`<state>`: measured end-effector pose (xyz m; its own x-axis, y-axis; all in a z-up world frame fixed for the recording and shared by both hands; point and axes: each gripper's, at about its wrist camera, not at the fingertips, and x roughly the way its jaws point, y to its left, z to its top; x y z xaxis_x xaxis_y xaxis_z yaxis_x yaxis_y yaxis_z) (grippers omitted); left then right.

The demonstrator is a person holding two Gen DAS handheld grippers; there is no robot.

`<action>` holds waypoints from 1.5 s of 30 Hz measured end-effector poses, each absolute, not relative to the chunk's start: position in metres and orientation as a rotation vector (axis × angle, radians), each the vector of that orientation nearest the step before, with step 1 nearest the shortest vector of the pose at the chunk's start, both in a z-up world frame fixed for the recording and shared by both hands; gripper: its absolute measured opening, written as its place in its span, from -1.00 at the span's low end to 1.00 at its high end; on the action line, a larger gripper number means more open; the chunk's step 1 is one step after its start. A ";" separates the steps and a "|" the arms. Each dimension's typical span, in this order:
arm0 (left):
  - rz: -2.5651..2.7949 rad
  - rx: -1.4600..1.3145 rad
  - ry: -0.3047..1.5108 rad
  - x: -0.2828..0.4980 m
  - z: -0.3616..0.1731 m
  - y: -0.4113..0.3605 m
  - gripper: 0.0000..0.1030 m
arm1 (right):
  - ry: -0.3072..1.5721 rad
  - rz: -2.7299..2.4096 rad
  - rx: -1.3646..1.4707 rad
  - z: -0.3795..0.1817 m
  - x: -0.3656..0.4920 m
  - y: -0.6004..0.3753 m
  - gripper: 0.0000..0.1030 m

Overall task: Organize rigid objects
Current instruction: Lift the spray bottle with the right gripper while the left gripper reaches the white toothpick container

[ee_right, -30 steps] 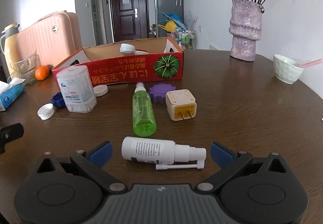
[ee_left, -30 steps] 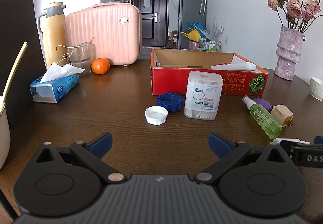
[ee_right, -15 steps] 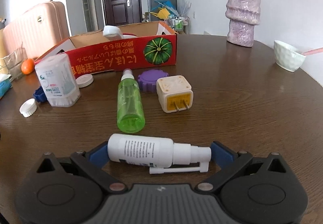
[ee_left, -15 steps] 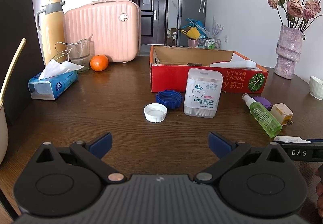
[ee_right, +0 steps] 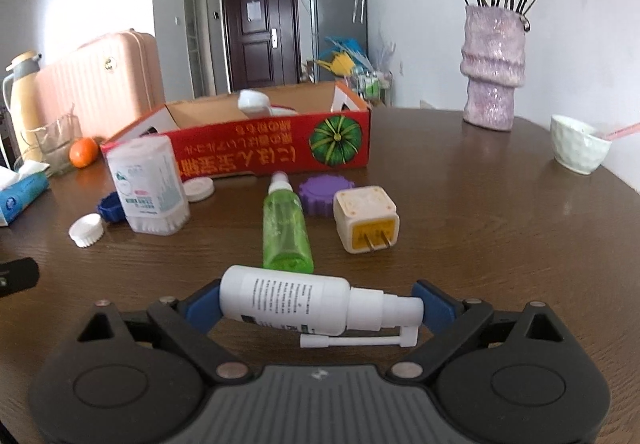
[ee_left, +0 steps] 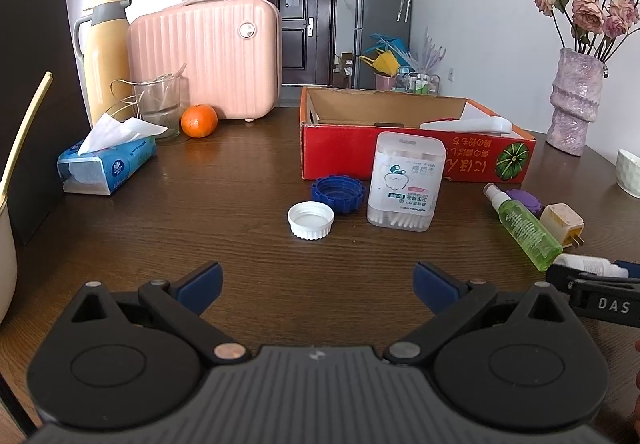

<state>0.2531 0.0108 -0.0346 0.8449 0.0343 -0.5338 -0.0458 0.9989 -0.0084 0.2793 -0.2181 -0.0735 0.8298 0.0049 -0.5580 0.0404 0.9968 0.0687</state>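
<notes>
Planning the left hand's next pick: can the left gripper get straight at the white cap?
Probably yes. The left gripper is open and empty, and only bare table lies between it and the white cap.

My right claw (ee_right: 320, 306) has the white spray bottle (ee_right: 288, 302) lying crosswise btwn its blue pads (ee_right: 200, 304), jaws just been closing in, both pads at its ends. Past it on the table (ee_right: 500, 236): green spray bottle (ee_right: 286, 232), plug adapter (ee_right: 366, 219), purple cap (ee_right: 320, 195), red box (ee_right: 256, 151).
</notes>
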 end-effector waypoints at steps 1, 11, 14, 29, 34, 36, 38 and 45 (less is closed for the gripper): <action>0.043 -0.021 0.563 0.254 -0.035 0.011 1.00 | 0.584 -0.016 0.079 -0.073 0.278 -0.218 0.90; 0.063 -0.023 0.562 0.256 -0.036 0.011 1.00 | 0.512 0.022 0.054 -0.061 0.268 -0.219 0.90; 0.073 -0.016 0.558 0.256 -0.035 0.009 1.00 | 0.496 0.036 0.044 -0.058 0.266 -0.220 0.90; 0.078 0.018 0.542 0.263 -0.020 -0.001 1.00 | 0.402 0.095 -0.029 -0.032 0.283 -0.221 0.90; 0.071 0.041 0.532 0.273 -0.014 -0.010 1.00 | 0.377 0.110 -0.045 -0.025 0.296 -0.221 0.90; 0.067 0.050 0.531 0.278 -0.013 -0.014 1.00 | 0.359 0.112 -0.055 -0.021 0.302 -0.221 0.90; 0.063 0.055 0.532 0.285 -0.013 -0.019 1.00 | 0.345 0.114 -0.046 -0.018 0.308 -0.223 0.90; 0.097 0.068 0.526 0.316 -0.020 -0.037 1.00 | 0.310 0.122 -0.005 -0.021 0.325 -0.229 0.90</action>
